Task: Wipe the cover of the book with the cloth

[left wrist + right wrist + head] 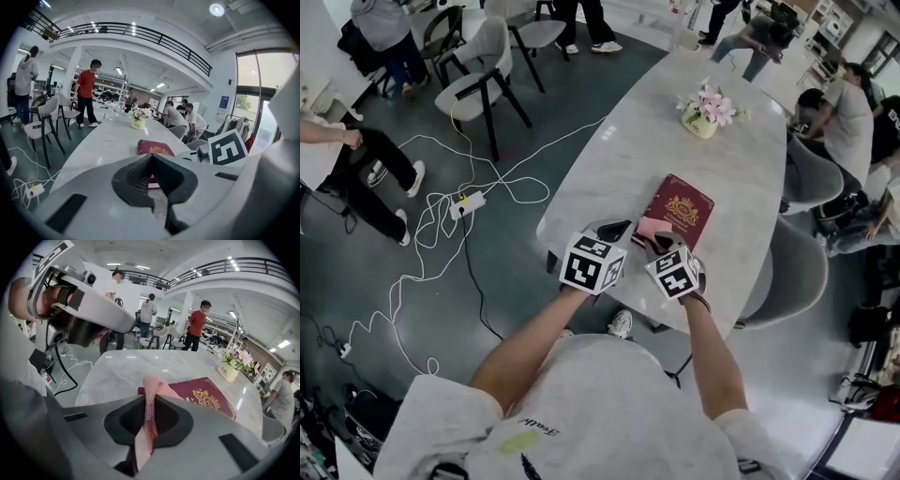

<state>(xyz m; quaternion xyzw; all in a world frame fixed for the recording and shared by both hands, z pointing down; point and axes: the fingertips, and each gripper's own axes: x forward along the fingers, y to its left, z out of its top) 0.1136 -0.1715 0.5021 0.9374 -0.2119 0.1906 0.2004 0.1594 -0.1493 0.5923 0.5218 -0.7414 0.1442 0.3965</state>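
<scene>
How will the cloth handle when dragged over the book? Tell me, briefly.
Probably floppy: the cloth folds over limply where it leaves the right gripper, whose jaws are shut on it. Likely very light, since only a thin pinched strip shows. It may bunch up rather than glide, as its weave looks coarse against the book, whose cover looks smooth.

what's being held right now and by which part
The right gripper is shut on the pink cloth, pinching a bunched fold that sticks up by the book's near end. The left gripper is shut, holding nothing.
</scene>
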